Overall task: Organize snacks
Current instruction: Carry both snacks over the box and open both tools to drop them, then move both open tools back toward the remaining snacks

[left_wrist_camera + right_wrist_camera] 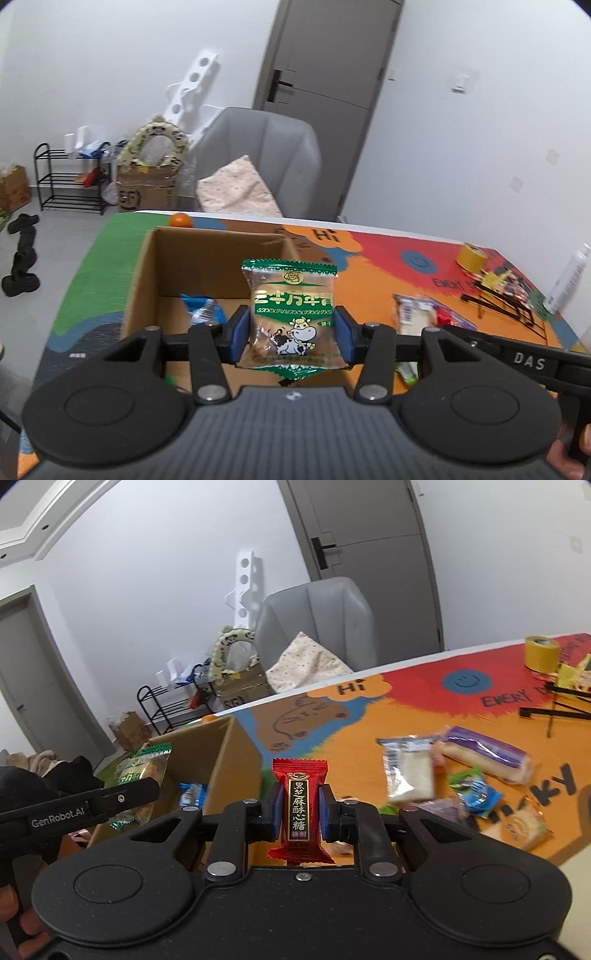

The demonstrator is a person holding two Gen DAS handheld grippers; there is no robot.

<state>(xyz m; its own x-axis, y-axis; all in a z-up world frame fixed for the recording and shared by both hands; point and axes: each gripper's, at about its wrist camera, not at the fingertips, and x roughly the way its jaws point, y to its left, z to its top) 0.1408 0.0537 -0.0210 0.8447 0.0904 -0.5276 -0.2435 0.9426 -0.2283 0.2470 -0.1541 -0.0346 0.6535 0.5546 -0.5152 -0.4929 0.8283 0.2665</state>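
Observation:
My left gripper point(291, 334) is shut on a green biscuit packet with a cow on it point(291, 314), held upright above the near edge of an open cardboard box point(147, 266). A blue packet point(203, 310) lies inside the box. My right gripper point(298, 812) is shut on a red candy packet point(298, 808), held just right of the box point(236, 753). In the right wrist view the left gripper with the green packet point(144, 771) shows at the left, over the box.
Several loose snack packets point(461, 771) lie on the colourful table mat point(406, 686) to the right. A yellow tape roll point(541, 653), a black wire rack point(502, 306) and a white bottle point(569, 280) stand at the far right. An orange point(181, 220) sits behind the box. A grey chair point(266, 155) stands beyond the table.

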